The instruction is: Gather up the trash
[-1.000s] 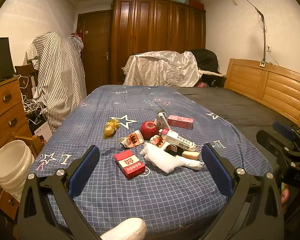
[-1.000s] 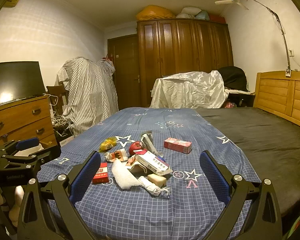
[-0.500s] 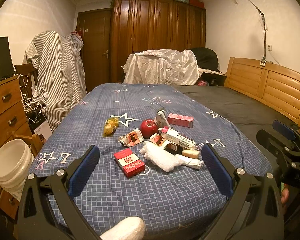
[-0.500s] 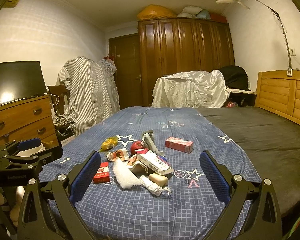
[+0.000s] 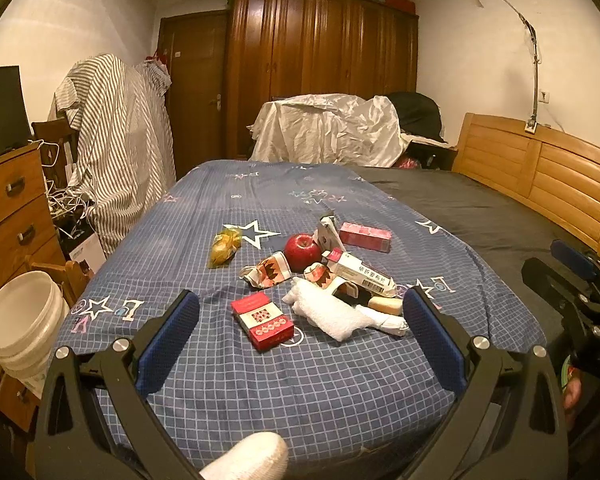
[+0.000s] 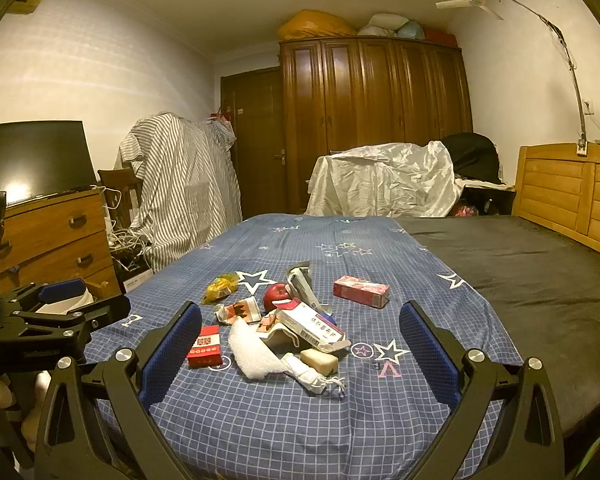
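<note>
Opening step of trash collection, judged from the layout: nothing is grasped, and both tools are held short of the litter at the near edge of the bed (image 5: pixel 340 392). The left gripper (image 5: pixel 300 336) and the right gripper (image 6: pixel 300 344) are each shown with fingers spread wide and nothing between them. The trash lies in one cluster on the blue checked sheet (image 6: pixel 380 420), near the middle: a red pack (image 5: pixel 262 321) nearest, a white wrap (image 5: pixel 332 312) just right of it, a crumpled wrapper (image 5: pixel 266 275), a white carton (image 5: pixel 358 274), a tan block (image 5: pixel 386 305), a pink box (image 5: pixel 365 237) at the far right and a yellow wrapper (image 5: pixel 224 246) at the far left. An apple (image 5: pixel 303 247) sits among them and is probably not trash. A white bucket (image 5: pixel 22 320) stands on the floor at the near left and is taken as the likely receptacle, though this is not confirmed. The next move is judged to call for one gripper to be advanced and lowered over an isolated piece, the red pack being the most accessible, before the fingers are closed. Items under the carton are partly hidden and cannot be identified; the print on the boxes is too small to read; the bucket's interior is cut off from the right view; a pale rounded object (image 5: pixel 248 456) at the lower edge of the left view cannot be made out.
</note>
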Demonstrator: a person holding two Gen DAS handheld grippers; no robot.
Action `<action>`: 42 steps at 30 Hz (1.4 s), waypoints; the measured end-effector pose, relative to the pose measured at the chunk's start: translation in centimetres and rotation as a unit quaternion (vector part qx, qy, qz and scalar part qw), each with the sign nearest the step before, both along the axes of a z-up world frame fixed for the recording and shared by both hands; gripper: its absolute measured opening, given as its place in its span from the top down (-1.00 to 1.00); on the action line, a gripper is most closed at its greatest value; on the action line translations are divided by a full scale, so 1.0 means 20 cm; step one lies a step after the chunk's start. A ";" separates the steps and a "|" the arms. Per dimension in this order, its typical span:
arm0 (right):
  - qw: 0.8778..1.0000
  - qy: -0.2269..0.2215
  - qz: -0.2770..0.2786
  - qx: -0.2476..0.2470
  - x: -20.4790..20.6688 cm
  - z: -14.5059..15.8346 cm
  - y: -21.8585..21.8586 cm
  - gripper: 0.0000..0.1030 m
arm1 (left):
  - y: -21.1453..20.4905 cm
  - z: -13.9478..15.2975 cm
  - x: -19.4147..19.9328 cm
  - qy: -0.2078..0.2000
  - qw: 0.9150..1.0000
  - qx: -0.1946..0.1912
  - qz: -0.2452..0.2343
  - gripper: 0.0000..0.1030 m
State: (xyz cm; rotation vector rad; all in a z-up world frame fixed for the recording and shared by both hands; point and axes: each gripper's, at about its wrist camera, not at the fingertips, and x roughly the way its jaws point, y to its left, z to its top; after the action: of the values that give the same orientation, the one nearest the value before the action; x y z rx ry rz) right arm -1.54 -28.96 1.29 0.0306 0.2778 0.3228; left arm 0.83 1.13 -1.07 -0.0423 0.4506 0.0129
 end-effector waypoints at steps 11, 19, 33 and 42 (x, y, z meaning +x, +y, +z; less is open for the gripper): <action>1.000 0.000 0.007 -0.003 0.01 0.01 0.01 -0.92 | 0.02 0.01 0.02 0.009 1.000 -0.003 0.003 -0.91; 1.000 0.001 0.010 -0.004 0.01 0.01 0.02 -0.92 | 0.01 0.01 0.03 0.013 1.000 -0.004 0.004 -0.91; 1.000 0.003 0.016 -0.005 0.01 0.02 0.03 -0.92 | 0.04 0.00 0.05 0.026 1.000 -0.007 0.007 -0.91; 1.000 0.007 0.025 -0.011 0.03 0.00 0.05 -0.92 | 0.08 -0.05 0.10 0.040 0.999 -0.011 0.010 -0.91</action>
State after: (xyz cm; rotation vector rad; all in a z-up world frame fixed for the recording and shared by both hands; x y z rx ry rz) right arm -0.86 -27.89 1.36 0.0047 0.2969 0.3697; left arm 2.73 2.63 -2.00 -0.0675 0.5298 0.0296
